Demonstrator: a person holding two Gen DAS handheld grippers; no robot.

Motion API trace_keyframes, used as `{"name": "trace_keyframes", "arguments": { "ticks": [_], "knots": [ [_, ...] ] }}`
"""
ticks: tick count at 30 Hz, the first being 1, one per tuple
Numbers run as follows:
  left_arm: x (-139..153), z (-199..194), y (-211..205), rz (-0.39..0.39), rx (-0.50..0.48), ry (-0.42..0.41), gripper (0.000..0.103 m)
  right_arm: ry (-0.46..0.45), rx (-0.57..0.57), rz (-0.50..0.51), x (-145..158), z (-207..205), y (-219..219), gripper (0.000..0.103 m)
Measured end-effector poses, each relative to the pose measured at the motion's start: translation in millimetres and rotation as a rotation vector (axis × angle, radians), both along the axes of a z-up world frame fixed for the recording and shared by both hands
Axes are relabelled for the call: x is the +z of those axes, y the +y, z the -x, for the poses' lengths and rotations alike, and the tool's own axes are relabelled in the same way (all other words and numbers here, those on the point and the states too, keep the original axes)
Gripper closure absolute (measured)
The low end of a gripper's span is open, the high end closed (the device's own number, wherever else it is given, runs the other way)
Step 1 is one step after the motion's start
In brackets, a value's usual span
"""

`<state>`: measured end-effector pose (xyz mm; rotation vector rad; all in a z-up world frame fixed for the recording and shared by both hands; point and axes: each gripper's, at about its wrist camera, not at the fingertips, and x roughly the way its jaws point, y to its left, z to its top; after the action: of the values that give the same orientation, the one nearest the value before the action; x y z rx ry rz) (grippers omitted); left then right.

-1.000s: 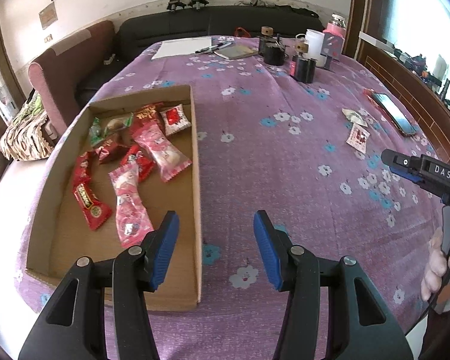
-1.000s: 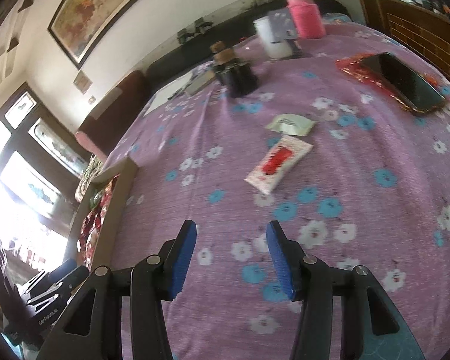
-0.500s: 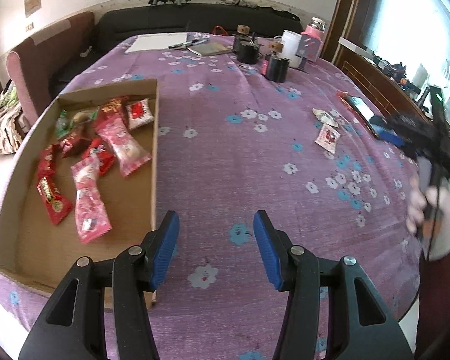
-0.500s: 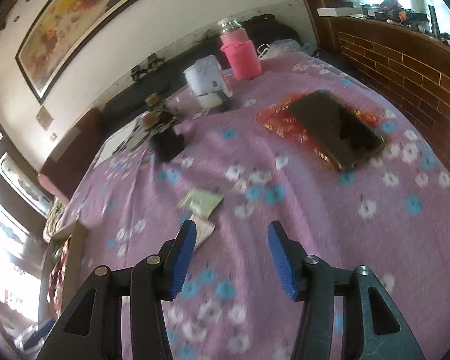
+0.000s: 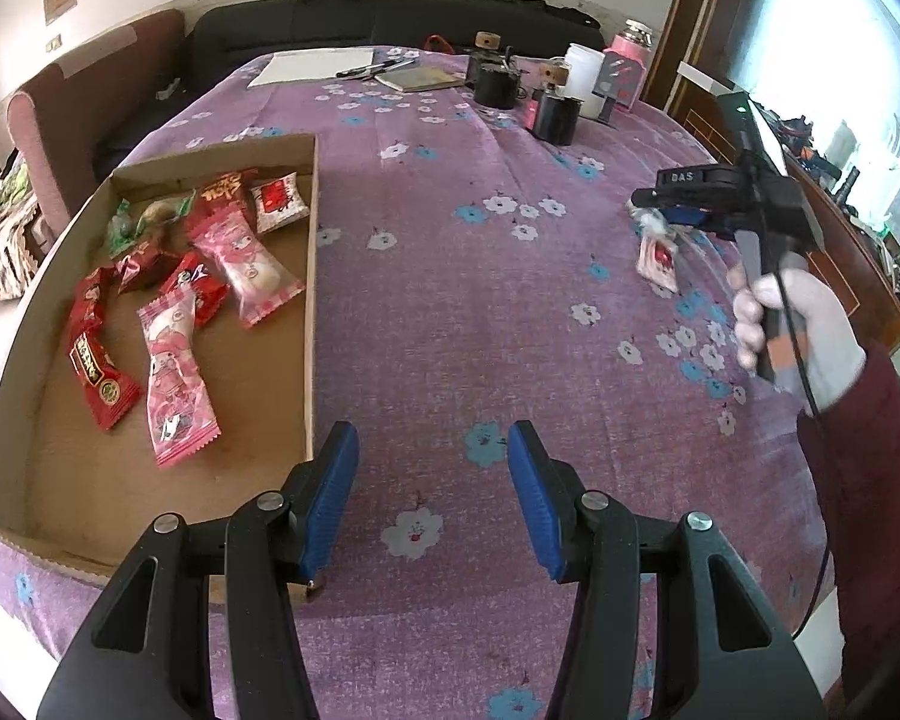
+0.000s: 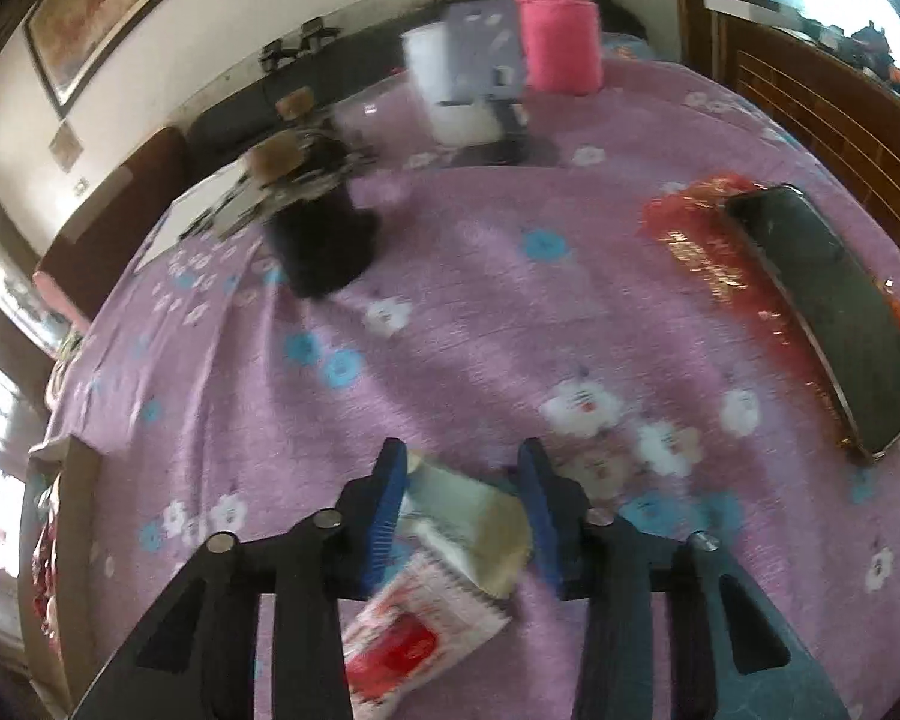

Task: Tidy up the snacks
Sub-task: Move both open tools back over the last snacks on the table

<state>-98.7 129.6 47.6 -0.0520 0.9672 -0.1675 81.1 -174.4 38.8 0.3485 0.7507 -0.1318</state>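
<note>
Gloved right hand tilts the right gripper downward, jaws just closing around, not yet clamping, a pale snack packet; left gripper hovers unclenched.

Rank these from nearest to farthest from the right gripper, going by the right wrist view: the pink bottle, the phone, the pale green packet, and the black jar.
1. Pale green packet, between the right gripper's fingers.
2. Phone, on the right, lying on red wrapping.
3. Black jar, left of centre, farther back.
4. Pink bottle, at the table's far edge.
</note>
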Motion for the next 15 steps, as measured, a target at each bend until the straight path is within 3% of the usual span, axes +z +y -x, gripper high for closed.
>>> {"name": "trace_keyframes", "arguments": {
  "ticks": [7, 9, 12, 13, 15],
  "knots": [
    [-5, 1, -8, 0.035, -0.035, 0.022, 0.053, 0.054, 0.355, -0.178, -8, 23, 58, 0.070],
    [-3, 3, -8, 0.036, -0.042, 0.016, 0.053, 0.031, 0.423, -0.225, -4, 38, 67, 0.070],
    [0, 5, -4, 0.045, -0.039, 0.008, 0.053, -0.045, 0.356, -0.243, 11, 67, 54, 0.062],
    [0, 5, -2, 0.050, -0.036, 0.007, 0.053, -0.055, 0.319, -0.226, 14, 73, 48, 0.055],
    [-1, 5, -1, 0.061, -0.032, 0.011, 0.053, -0.065, 0.230, -0.151, 17, 84, 39, 0.051]
  ]
}}
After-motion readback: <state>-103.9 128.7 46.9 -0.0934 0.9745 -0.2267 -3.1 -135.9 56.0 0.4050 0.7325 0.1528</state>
